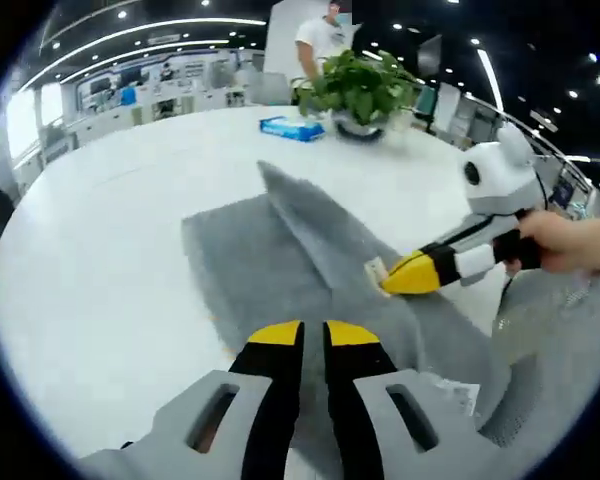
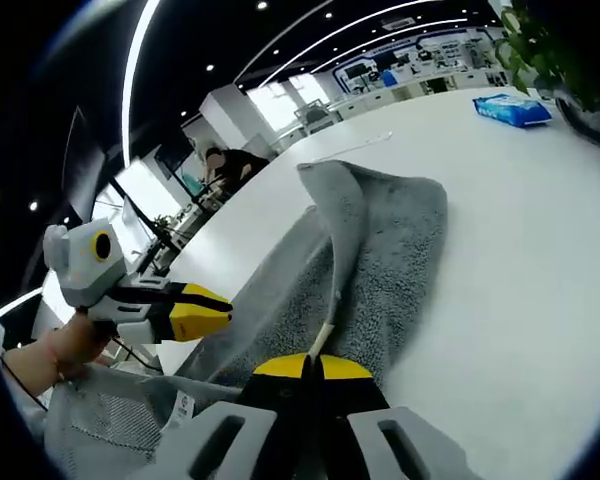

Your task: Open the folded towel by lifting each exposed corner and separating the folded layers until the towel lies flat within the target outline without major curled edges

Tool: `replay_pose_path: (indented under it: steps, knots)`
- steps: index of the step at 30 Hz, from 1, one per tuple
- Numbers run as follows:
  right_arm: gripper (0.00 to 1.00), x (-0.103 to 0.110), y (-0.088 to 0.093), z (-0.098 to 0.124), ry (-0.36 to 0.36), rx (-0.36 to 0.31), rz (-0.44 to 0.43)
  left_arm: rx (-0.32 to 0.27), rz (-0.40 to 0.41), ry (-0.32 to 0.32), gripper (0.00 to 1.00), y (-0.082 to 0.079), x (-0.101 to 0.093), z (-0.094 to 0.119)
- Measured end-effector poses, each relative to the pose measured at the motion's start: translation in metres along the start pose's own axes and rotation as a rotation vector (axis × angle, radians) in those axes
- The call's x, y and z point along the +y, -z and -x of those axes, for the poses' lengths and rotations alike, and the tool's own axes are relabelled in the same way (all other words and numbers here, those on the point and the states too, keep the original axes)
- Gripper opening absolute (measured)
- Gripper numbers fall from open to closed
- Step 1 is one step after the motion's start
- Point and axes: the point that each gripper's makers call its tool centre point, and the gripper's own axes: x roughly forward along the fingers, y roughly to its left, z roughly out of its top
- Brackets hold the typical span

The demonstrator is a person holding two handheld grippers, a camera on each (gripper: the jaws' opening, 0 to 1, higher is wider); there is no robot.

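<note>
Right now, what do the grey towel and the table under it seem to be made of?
The towel looks like soft terry cloth: a fuzzy, matte nap that drapes in folds. The table looks like a hard, smooth white top, perhaps laminate; it shows a faint sheen, but the exact material is unclear.

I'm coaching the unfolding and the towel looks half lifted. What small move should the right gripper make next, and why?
Probably carry the pinched edge outward and lay it down. The right gripper is shut on the gray towel, whose layer stands in a raised ridge; the left gripper hovers beside it, holding nothing.
</note>
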Motion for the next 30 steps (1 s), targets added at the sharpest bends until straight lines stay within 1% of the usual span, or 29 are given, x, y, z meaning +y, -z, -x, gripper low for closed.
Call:
replay_pose_path:
  steps: [1, 2, 3, 4, 5, 6, 7, 8, 9, 11, 12, 13, 14, 15, 16, 17, 19, 22, 26, 27, 30]
  knots:
    - [0.00, 0.000, 0.000, 0.000, 0.003, 0.004, 0.015, -0.002, 0.015, -0.012, 0.07, 0.000, 0.003, 0.000]
    - [0.00, 0.000, 0.000, 0.000, 0.004, 0.005, 0.019, -0.005, 0.056, -0.038, 0.07, 0.001, 0.012, 0.000]
    - [0.00, 0.000, 0.000, 0.000, 0.005, 0.005, 0.022, -0.002, 0.089, -0.045, 0.07, 0.003, 0.015, 0.001]
    - [0.00, -0.001, 0.000, 0.000, 0.005, 0.007, 0.026, 0.008, 0.146, -0.037, 0.08, 0.007, 0.018, 0.000]
    - [0.00, -0.001, 0.001, 0.000, 0.005, 0.007, 0.028, 0.023, 0.183, -0.035, 0.08, 0.011, 0.019, 0.000]
    - [0.00, -0.001, 0.000, 0.000, 0.005, 0.008, 0.028, 0.028, 0.213, -0.034, 0.08, 0.013, 0.020, 0.000]
    - [0.00, -0.001, 0.001, 0.000, 0.005, 0.008, 0.028, 0.031, 0.219, -0.033, 0.08, 0.015, 0.020, -0.001]
    - [0.00, -0.001, 0.001, 0.000, 0.005, 0.009, 0.030, 0.036, 0.223, -0.018, 0.08, 0.016, 0.018, -0.002]
    - [0.00, -0.001, 0.001, 0.000, 0.005, 0.009, 0.030, 0.040, 0.259, 0.022, 0.08, 0.017, 0.010, -0.003]
    - [0.00, -0.001, 0.001, 0.000, 0.006, 0.010, 0.033, 0.056, 0.330, 0.071, 0.08, 0.020, -0.002, -0.005]
    - [0.00, -0.001, 0.001, 0.000, 0.006, 0.010, 0.035, 0.064, 0.334, 0.070, 0.08, 0.021, -0.002, -0.006]
    - [0.00, -0.001, 0.001, 0.000, 0.006, 0.010, 0.034, 0.060, 0.308, 0.060, 0.08, 0.020, -0.001, -0.005]
    - [0.00, -0.001, 0.001, 0.000, 0.006, 0.010, 0.034, 0.052, 0.259, 0.044, 0.05, 0.019, 0.002, -0.005]
    - [0.00, -0.001, 0.001, 0.000, 0.006, 0.010, 0.034, 0.051, 0.243, 0.038, 0.04, 0.018, 0.002, -0.005]
    - [0.00, -0.001, 0.001, 0.000, 0.006, 0.010, 0.033, 0.056, 0.253, 0.041, 0.04, 0.019, 0.001, -0.005]
    - [0.00, -0.001, 0.001, 0.000, 0.006, 0.010, 0.032, 0.056, 0.254, 0.042, 0.01, 0.019, 0.001, -0.005]
    - [0.00, -0.001, 0.001, 0.000, 0.006, 0.010, 0.032, 0.054, 0.252, 0.042, 0.01, 0.019, 0.001, -0.005]
    - [0.00, -0.001, 0.001, 0.000, 0.006, 0.010, 0.030, 0.052, 0.222, 0.039, 0.01, 0.019, 0.001, -0.005]
    - [0.00, -0.002, -0.001, 0.002, 0.004, 0.006, 0.020, 0.052, 0.116, 0.008, 0.01, 0.015, 0.002, -0.004]
    - [0.00, -0.003, -0.002, 0.003, 0.005, 0.006, 0.019, 0.045, 0.130, 0.010, 0.01, 0.015, 0.000, -0.003]
    - [0.00, -0.006, -0.005, 0.007, 0.014, -0.001, 0.005, 0.044, 0.154, 0.008, 0.00, 0.015, 0.005, -0.002]
